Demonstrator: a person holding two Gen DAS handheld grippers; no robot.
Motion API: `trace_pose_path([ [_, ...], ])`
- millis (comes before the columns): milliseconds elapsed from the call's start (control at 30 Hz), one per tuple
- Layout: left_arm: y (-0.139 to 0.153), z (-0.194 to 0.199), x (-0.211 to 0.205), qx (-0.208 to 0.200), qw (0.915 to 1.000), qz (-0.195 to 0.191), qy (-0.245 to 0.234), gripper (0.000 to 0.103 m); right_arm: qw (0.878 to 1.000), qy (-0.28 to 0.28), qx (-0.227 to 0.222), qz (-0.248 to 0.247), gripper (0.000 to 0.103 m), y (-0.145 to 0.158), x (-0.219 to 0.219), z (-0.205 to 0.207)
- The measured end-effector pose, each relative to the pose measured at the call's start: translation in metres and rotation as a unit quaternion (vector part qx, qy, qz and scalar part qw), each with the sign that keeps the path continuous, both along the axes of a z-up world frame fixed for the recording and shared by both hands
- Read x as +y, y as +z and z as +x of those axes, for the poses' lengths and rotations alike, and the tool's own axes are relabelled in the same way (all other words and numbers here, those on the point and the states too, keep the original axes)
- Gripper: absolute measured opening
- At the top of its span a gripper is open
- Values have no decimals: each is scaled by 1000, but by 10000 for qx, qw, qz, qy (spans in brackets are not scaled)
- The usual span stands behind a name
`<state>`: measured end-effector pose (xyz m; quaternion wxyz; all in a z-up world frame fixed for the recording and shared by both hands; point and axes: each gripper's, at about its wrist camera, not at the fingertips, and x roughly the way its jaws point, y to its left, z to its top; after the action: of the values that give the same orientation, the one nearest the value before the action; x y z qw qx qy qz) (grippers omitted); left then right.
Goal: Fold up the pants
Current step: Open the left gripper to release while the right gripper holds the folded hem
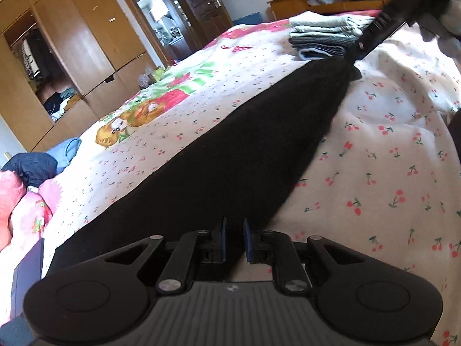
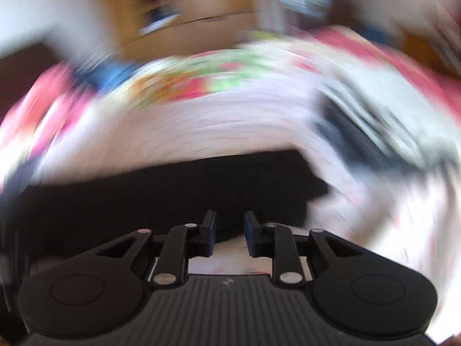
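Black pants (image 1: 230, 150) lie as a long narrow strip across the cherry-print bedsheet (image 1: 374, 158), running from the near edge toward the far right. My left gripper (image 1: 234, 239) is at their near end, shut on the black fabric. The far end (image 1: 350, 69) tapers to a point just under the black body of the right-hand tool (image 1: 386, 23). The right wrist view is heavily blurred. In it my right gripper (image 2: 230, 230) stands open above the pants (image 2: 161, 190), with a clear gap between its pads and nothing pinched.
A stack of folded clothes (image 1: 322, 37) sits on the bed beyond the pants' far end. Loose garments (image 1: 31, 170) are piled at the bed's left side. A wooden wardrobe (image 1: 72, 43) and a doorway (image 1: 173, 20) stand behind.
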<state>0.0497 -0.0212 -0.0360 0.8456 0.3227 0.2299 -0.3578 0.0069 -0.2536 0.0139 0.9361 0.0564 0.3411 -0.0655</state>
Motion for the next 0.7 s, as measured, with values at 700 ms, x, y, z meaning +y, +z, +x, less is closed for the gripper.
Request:
trace_pose_path([
  [700,4,26,-4,555,9912,-802,900,31,9953,570,783,0,17,-13,39,27],
])
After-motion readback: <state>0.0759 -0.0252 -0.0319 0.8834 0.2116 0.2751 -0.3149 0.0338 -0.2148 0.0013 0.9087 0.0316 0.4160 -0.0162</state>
